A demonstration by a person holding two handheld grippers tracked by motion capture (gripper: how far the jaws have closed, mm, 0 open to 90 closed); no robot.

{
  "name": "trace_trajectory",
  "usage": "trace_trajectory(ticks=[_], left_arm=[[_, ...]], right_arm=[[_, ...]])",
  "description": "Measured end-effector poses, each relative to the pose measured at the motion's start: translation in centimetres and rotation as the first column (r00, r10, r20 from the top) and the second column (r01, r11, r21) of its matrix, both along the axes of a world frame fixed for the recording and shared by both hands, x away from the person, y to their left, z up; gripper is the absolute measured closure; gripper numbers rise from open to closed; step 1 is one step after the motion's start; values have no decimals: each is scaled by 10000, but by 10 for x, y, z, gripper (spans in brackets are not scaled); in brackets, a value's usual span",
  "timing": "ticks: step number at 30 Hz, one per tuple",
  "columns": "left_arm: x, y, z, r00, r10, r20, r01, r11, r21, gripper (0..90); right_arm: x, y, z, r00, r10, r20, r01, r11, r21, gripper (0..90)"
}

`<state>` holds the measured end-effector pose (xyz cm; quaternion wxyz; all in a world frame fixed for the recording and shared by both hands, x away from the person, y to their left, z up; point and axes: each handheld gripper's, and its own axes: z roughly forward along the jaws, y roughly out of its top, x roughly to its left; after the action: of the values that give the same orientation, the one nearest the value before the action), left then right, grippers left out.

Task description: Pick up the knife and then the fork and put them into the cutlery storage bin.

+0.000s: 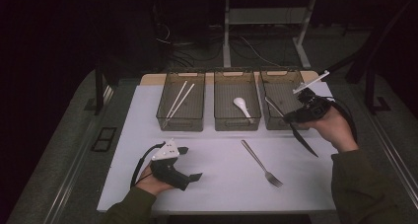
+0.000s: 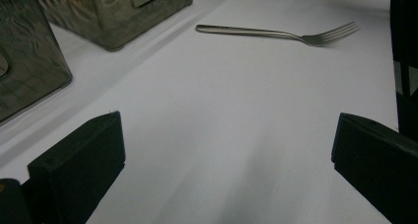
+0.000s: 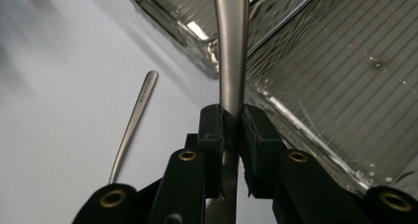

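The right tool (image 1: 296, 116) pinches a metal utensil handle (image 3: 231, 51) between its two black jaws; in the right gripper view the pads press on both sides of the smooth steel shaft, which runs up past the rim of a bin. Which kind of utensil it is cannot be told. In the high view this tool sits raised at the front edge of the right-hand bin (image 1: 286, 75), near the counter's far right corner, with the dark utensil slanting down toward the counter's right edge.

The left tool (image 1: 190, 164) rests low near the counter's near left corner, its jaws spread wide with nothing between them, only bare white counter (image 2: 236, 115).

A steel fork (image 1: 261, 163) lies flat on the counter between the two tools, tines toward the near edge, well apart from both.

Along the far edge stand three smoky transparent bins in a row. The left bin (image 1: 170, 121) holds a pair of pale chopsticks (image 1: 178, 100); the middle bin (image 1: 236, 124) holds a white soup spoon (image 1: 241, 104).
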<state>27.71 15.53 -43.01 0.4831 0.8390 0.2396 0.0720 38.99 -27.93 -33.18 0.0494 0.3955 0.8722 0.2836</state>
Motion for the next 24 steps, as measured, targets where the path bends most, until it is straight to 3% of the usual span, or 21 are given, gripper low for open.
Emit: trace_trajectory(ticks=[16, 24], left_arm=[[-1, -1, 0, 10000, -18, -9, 18, 10000, -41, 0], [-1, -1, 0, 10000, -17, -17, 17, 10000, -23, 0]], right_arm=[[39, -16, 33, 9935, -1030, 491, 1029, 9947, 53, 792], [62, -13, 38, 9890, -1388, 505, 1398, 9900, -168, 792]])
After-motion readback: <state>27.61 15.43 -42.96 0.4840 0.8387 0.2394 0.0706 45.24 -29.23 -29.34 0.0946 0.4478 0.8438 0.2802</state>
